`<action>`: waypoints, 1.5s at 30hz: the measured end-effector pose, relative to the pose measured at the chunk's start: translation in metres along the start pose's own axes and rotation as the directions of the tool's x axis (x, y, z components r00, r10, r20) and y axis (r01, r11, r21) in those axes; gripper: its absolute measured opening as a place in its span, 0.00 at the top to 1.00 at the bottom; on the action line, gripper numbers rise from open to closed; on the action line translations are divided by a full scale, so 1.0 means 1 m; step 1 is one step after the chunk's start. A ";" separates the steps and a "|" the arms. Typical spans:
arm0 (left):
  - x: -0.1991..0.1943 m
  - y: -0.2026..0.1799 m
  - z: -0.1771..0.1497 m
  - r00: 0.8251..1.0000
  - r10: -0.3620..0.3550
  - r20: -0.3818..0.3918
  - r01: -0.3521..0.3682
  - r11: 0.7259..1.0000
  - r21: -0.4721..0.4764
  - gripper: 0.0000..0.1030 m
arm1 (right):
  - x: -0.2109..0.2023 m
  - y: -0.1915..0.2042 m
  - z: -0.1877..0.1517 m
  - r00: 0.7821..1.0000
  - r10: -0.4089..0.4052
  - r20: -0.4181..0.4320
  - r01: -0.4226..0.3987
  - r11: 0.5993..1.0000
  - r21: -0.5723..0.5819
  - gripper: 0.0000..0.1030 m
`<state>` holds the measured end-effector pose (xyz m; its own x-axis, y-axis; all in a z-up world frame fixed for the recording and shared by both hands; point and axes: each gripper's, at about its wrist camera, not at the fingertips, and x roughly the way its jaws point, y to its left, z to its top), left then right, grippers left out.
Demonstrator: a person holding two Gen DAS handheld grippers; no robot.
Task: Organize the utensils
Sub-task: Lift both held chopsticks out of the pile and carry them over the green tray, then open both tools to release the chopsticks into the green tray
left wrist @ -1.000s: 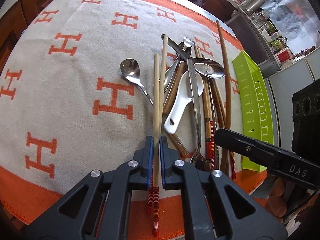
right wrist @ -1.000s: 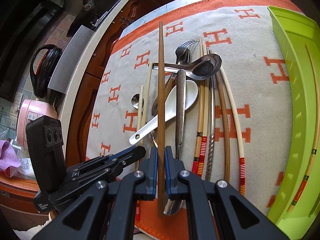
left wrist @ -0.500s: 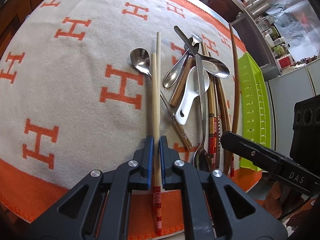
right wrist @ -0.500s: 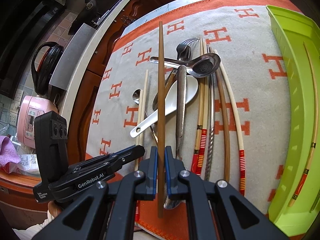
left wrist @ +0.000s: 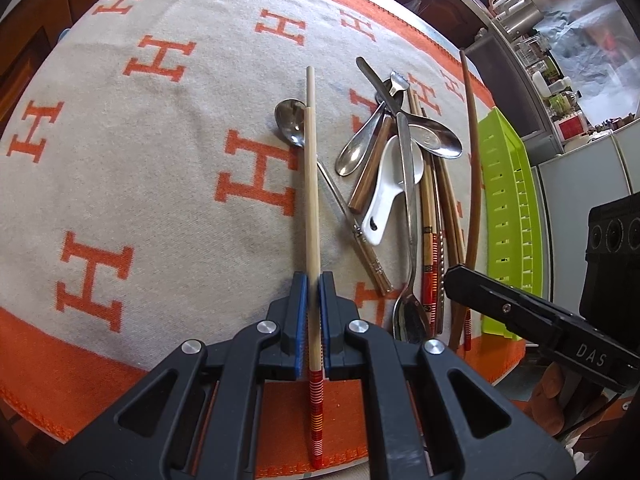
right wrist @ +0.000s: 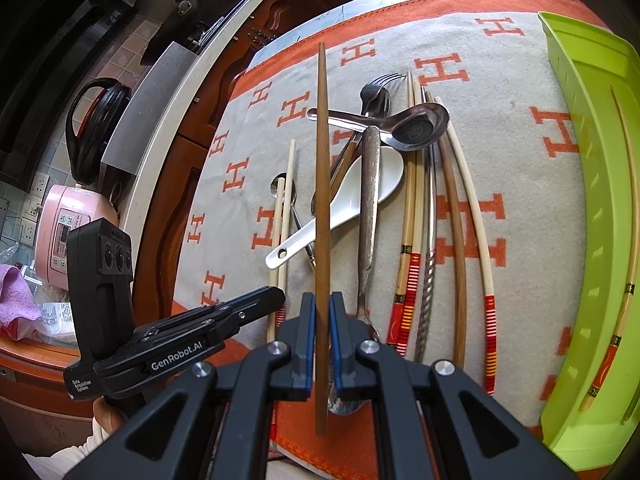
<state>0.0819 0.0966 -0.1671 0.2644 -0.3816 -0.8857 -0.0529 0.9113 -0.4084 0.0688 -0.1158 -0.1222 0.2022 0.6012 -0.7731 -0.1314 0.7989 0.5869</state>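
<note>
Orange-lettered cloth [left wrist: 160, 184] beneath left gripper [left wrist: 313, 280] clamping pale chopstick [left wrist: 311, 184], right gripper [right wrist: 319, 300] brown chopstick [right wrist: 322, 200].

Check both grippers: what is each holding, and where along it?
Left gripper: pale chopstick, pinched just above its red-striped end. Right gripper: dark brown chopstick, pinched on its lower third, nearer the blunt end.

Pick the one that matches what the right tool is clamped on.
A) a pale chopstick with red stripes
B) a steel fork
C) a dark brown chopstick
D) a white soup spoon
C: in the right wrist view the right tool is shut on a plain dark brown chopstick, while the pale chopstick with red stripes sits in the left tool.
</note>
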 end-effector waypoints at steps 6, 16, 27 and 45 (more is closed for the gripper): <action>-0.012 -0.004 -0.002 0.999 0.033 0.014 -0.034 0.999 0.014 0.96 | -0.003 0.000 -0.001 1.000 0.011 0.008 -0.011 1.000 -0.008 0.94; -0.049 -0.041 -0.006 0.997 0.035 0.074 -0.041 0.996 0.085 0.96 | -0.021 0.003 -0.010 0.998 0.055 0.021 -0.054 0.998 -0.028 0.94; -0.059 -0.132 0.007 0.995 -0.053 0.082 0.035 0.977 0.212 0.96 | -0.088 -0.021 -0.017 0.988 -0.012 0.157 0.008 1.000 0.023 0.94; 0.010 -0.282 0.034 0.984 -0.179 -0.012 0.175 0.948 0.265 0.96 | -0.152 -0.109 -0.019 0.881 -0.406 0.244 0.358 0.908 0.218 0.94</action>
<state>0.1323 -0.1589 -0.0538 0.2581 -0.5400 -0.8011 0.2517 0.8382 -0.4839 0.0340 -0.2938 -0.0732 0.4682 0.2006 -0.8605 0.1650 0.9369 0.3082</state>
